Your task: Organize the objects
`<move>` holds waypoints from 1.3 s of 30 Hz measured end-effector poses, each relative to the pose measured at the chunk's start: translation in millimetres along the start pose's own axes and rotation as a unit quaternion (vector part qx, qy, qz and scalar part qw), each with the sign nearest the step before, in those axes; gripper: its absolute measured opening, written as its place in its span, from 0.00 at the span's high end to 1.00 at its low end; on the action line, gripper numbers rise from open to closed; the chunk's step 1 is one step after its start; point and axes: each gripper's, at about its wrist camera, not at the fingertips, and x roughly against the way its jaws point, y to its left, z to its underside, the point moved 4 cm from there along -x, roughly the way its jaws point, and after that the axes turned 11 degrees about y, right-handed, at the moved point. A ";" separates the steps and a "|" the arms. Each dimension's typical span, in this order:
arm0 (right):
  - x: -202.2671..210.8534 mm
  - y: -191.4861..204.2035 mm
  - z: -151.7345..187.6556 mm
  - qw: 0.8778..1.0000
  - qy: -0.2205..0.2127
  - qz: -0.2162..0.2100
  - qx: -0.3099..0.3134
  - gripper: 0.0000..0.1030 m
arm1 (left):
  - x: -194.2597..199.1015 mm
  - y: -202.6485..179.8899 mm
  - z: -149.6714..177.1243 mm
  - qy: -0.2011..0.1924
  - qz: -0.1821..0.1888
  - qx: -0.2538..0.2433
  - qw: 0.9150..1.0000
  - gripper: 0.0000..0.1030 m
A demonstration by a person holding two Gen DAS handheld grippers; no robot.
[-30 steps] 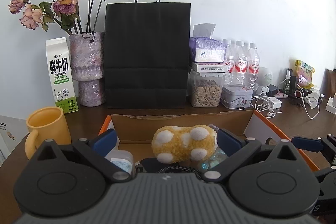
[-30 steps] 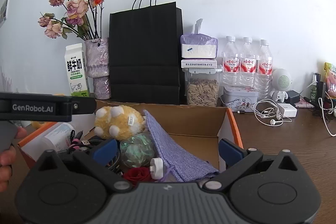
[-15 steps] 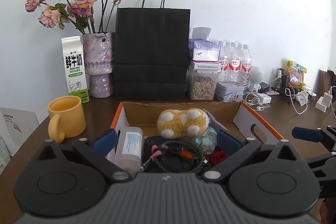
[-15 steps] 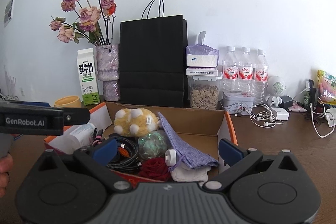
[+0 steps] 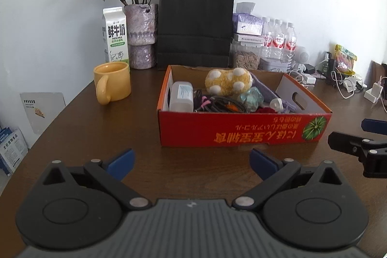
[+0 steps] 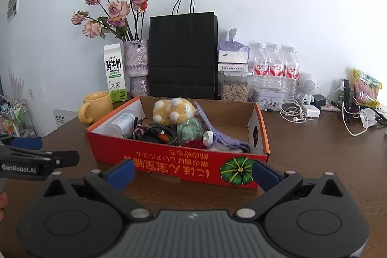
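A red cardboard box (image 5: 241, 131) (image 6: 179, 165) stands on the brown table. Inside lie a yellow spotted plush toy (image 5: 227, 81) (image 6: 173, 110), a white bottle (image 5: 182, 96) (image 6: 122, 122), coiled black cables (image 5: 220, 105) (image 6: 157, 133), a green crumpled ball (image 5: 251, 98) (image 6: 189, 128), a purple cloth (image 6: 217, 134) and a white plug (image 5: 277, 104). My left gripper (image 5: 192, 161) is open in front of the box, holding nothing. My right gripper (image 6: 193, 171) is open at the box's front wall, holding nothing. Each gripper shows at the edge of the other's view.
A yellow mug (image 5: 112, 82), a milk carton (image 5: 115, 35), a vase of dried roses (image 5: 141, 35) and a black paper bag (image 5: 194, 24) stand behind the box. Water bottles (image 6: 275, 73), a seed jar (image 6: 233, 88), chargers and cables (image 6: 295, 113) crowd the back right.
Both grippers have pulled back from over the box toward the near table edge. The whole box front is now in view. Nothing was picked up.
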 end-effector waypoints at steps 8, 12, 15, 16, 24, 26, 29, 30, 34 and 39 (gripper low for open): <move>11.7 2.3 22.3 1.000 0.023 -0.007 -0.008 0.00 | 13.2 -0.5 24.0 0.013 0.001 0.004 1.000 0.00; 18.9 2.5 24.7 1.000 0.018 -0.007 -0.008 0.00 | 17.6 -4.3 25.8 0.013 0.000 0.001 1.000 0.00; 22.3 1.5 25.3 1.000 0.016 -0.007 -0.010 0.00 | 20.6 -6.8 25.8 0.011 -0.001 -0.001 1.000 0.00; 23.1 1.3 25.7 1.000 0.015 -0.007 -0.010 0.00 | 21.6 -7.4 25.9 0.010 -0.002 -0.001 1.000 0.00; 25.8 0.4 27.1 1.000 0.014 -0.007 -0.011 0.00 | 25.7 -10.6 25.5 0.006 -0.002 -0.003 1.000 0.00; 25.9 0.4 27.2 1.000 0.014 -0.007 -0.011 0.00 | 26.0 -11.0 25.6 0.006 -0.001 -0.004 1.000 0.00; 26.4 0.5 27.5 1.000 0.014 -0.008 -0.011 0.00 | 26.3 -11.3 25.8 0.006 -0.001 -0.004 1.000 0.00; 26.0 0.6 27.4 1.000 0.014 -0.007 -0.011 0.00 | 26.4 -11.4 25.8 0.006 -0.002 -0.004 1.000 0.00; 26.2 0.7 27.5 1.000 0.014 -0.007 -0.011 0.00 | 27.0 -12.0 26.0 0.006 -0.002 -0.004 1.000 0.00; 26.4 0.7 27.6 1.000 0.014 -0.007 -0.011 0.00 | 27.1 -11.9 25.9 0.006 -0.002 -0.004 1.000 0.00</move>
